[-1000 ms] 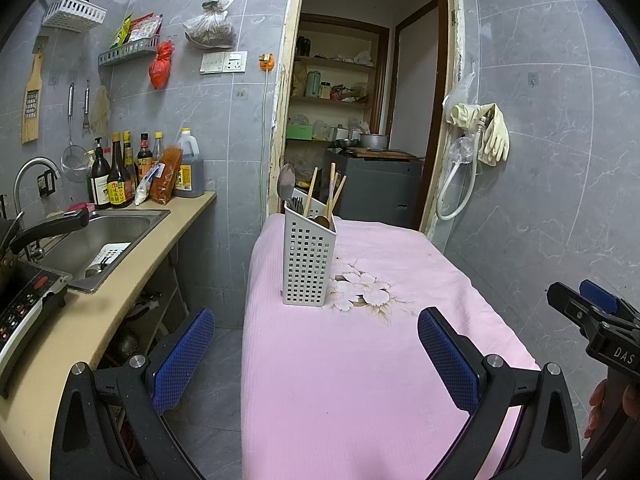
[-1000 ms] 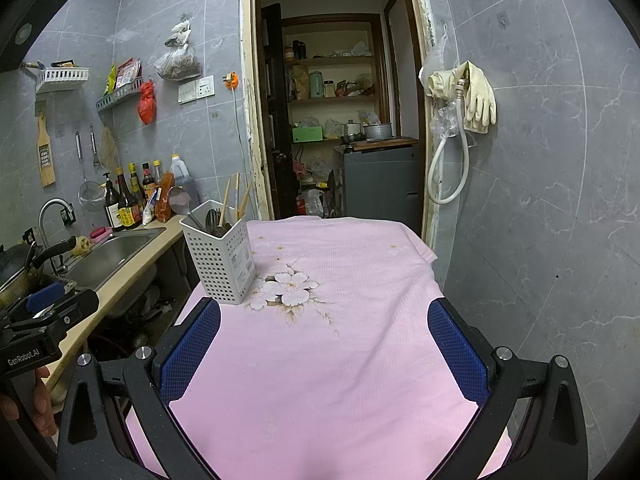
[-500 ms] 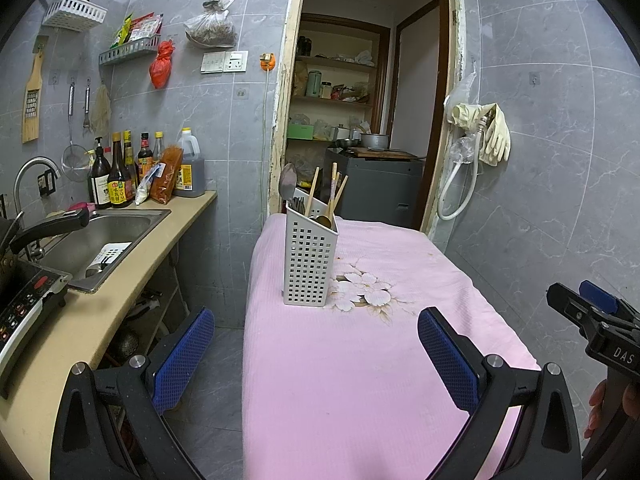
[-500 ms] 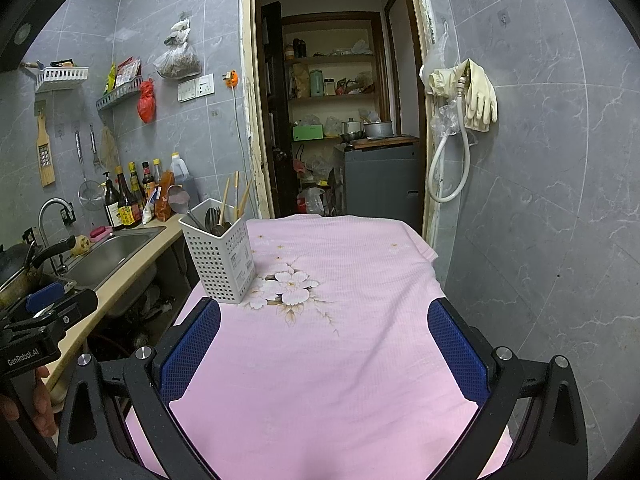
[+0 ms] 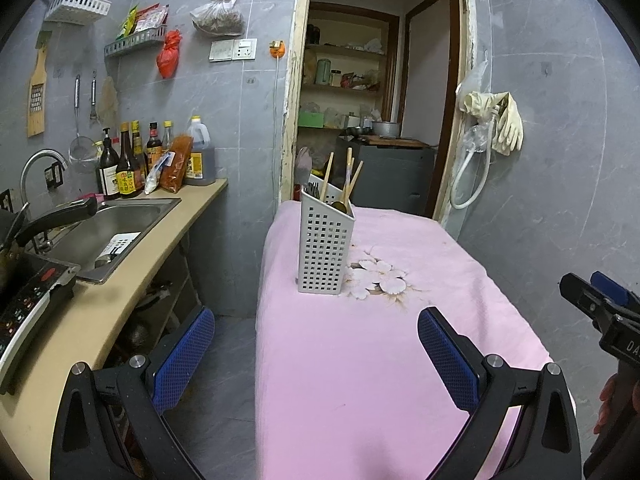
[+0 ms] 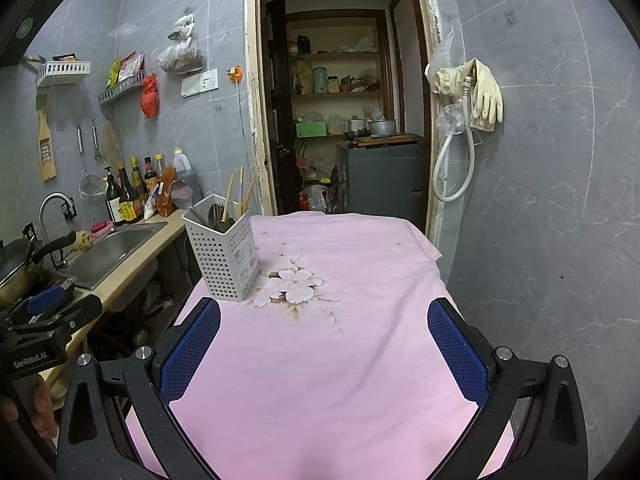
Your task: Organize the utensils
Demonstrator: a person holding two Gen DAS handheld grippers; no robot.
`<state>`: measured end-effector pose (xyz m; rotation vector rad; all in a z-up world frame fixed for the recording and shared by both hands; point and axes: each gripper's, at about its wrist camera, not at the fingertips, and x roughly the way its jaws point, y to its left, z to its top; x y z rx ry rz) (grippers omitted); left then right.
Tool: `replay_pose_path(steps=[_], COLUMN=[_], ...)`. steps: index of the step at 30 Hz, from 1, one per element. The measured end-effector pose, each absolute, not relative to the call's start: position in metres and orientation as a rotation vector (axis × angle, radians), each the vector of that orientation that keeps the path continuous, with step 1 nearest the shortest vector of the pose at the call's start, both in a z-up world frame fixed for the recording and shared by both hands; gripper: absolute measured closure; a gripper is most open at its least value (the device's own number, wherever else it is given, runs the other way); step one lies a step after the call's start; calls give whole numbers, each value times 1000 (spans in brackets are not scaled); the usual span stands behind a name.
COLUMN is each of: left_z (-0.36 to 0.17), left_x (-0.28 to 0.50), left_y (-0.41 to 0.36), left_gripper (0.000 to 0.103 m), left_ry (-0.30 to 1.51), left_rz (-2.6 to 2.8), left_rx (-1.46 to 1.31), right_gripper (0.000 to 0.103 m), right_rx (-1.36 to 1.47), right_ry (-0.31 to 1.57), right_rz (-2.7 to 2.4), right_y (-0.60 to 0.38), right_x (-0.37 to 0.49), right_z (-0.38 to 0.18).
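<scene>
Utensils [image 5: 340,184] stand upright in a white perforated holder [image 5: 323,249] on the table's pink cloth [image 6: 340,344], just beside its printed flower [image 6: 295,283]. Grey tiled walls surround the table, with an open doorway [image 6: 344,120] to a shelved pantry behind it. A counter with a steel sink [image 5: 108,228] and sauce bottles [image 5: 128,164] runs along the left. Rubber gloves [image 6: 482,96] hang on the right wall. Left gripper [image 5: 316,352] and right gripper [image 6: 324,348] hover over the near cloth, jaws spread wide, holding nothing.
</scene>
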<state>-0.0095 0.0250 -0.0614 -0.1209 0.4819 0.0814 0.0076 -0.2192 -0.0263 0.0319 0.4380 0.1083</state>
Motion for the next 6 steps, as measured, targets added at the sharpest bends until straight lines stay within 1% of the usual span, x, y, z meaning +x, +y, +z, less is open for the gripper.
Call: replay_pose_path(steps=[6], left_z=[-60], left_x=[-4], left_y=[25], left_gripper=[0], left_ry=[495], left_rz=[84], left_rx=[-120], right_gripper=[1], right_rx=[33], right_ry=[453], right_rz=[108], right_y=[-220], right_x=[11], right_z=[-30])
